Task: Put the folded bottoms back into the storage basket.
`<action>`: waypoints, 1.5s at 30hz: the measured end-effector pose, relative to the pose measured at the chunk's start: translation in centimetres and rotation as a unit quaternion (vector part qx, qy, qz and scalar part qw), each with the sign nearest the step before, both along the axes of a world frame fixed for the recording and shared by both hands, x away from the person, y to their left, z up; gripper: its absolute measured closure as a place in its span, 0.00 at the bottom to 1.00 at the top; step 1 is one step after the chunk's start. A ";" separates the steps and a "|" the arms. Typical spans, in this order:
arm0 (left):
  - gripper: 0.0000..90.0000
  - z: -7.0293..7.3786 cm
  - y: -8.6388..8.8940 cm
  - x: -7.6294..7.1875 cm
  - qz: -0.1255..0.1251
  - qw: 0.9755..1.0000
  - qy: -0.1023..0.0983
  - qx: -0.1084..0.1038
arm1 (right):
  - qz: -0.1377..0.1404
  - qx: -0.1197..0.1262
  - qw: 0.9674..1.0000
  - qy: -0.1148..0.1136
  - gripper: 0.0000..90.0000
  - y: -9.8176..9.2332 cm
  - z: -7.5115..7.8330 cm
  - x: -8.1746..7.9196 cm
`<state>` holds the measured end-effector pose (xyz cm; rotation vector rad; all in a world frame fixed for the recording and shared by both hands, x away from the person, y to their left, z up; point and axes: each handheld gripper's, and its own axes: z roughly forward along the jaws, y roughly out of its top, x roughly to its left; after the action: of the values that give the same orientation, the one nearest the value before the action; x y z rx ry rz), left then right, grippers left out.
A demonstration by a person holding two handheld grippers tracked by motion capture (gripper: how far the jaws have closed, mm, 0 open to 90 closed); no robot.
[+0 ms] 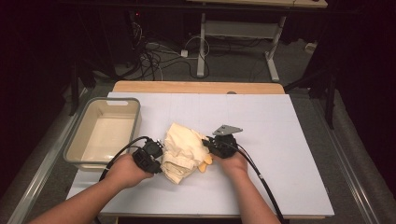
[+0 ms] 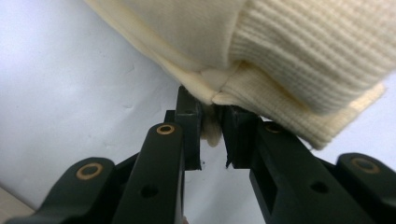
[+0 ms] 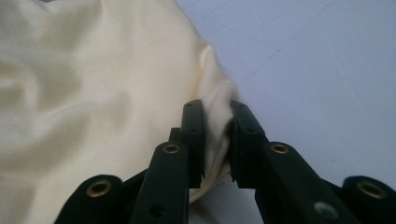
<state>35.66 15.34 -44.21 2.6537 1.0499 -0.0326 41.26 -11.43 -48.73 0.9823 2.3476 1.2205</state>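
Lying bunched in a heap on the table [image 1: 261, 140], a cream garment [image 1: 183, 148] sits between the two hand-held grippers, each touching it from its own side. The left hand-held gripper [image 2: 211, 123] is clamped on a seam at the garment's edge, right where the smooth cloth meets a ribbed knit cuff [image 2: 303, 60] that hangs just above its jaws. The right hand-held gripper [image 3: 217, 135] pinches a fold of the smooth cream cloth at the heap's opposite edge, with bare table beyond it. A small orange-yellow bit [image 1: 205, 164] peeks out under the garment just beside the right hand [image 1: 232, 163]. Off to the outer side of the left hand-held gripper, near the left hand [image 1: 126, 170], stands a grey bin [image 1: 84, 135] with nothing visible inside. Black cables [image 1: 261, 175] trail back along both forearms.
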 end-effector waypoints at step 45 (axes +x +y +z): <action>0.85 4.3 1.0 1.7 -0.016 0.998 0.023 0.055 | -0.014 0.037 0.998 -0.056 0.89 2.1 3.4 -1.9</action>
<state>37.32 16.30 -39.93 2.7810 1.0520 -0.0444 39.36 -9.28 -45.37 0.9419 2.2107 1.3233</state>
